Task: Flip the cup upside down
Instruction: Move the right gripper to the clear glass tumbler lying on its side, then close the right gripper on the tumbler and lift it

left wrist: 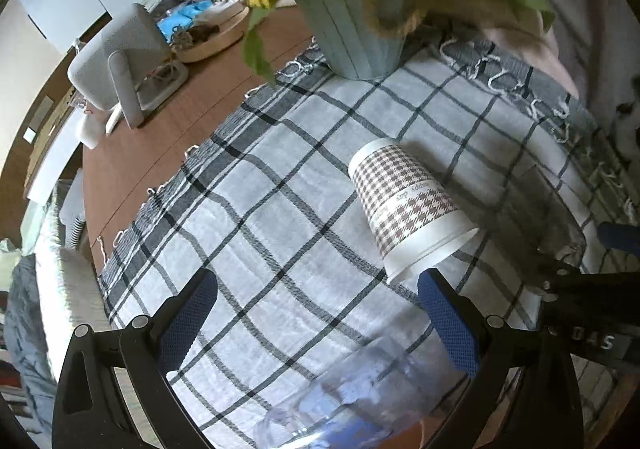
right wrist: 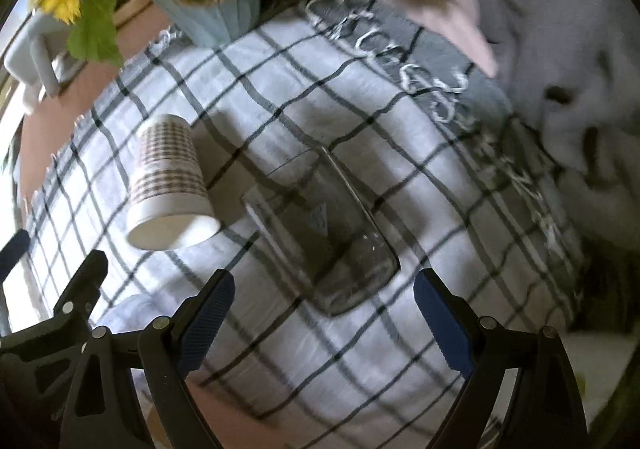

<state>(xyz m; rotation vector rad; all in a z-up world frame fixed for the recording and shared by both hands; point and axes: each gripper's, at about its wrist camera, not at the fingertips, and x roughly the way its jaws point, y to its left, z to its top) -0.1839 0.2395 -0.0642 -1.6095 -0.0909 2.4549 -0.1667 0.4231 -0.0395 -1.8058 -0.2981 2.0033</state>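
A paper cup [left wrist: 408, 205] with a brown houndstooth pattern stands upside down on the checked cloth [left wrist: 280, 189], rim on the cloth. It also shows in the right wrist view [right wrist: 170, 185], left of centre. My left gripper [left wrist: 316, 293] is open and empty, its right fingertip just below the cup's rim. My right gripper [right wrist: 324, 297] is open and empty, just short of a clear glass container [right wrist: 324, 233] that lies on the cloth. The container shows faintly at the right in the left wrist view [left wrist: 540, 217].
A pale green vase [left wrist: 356, 21] with sunflowers stands at the cloth's far edge. A clear plastic bottle [left wrist: 344, 405] lies below my left gripper. A grey device [left wrist: 120, 61] and a wooden tray [left wrist: 208, 37] sit on the brown table. Grey fabric [right wrist: 560, 49] lies right.
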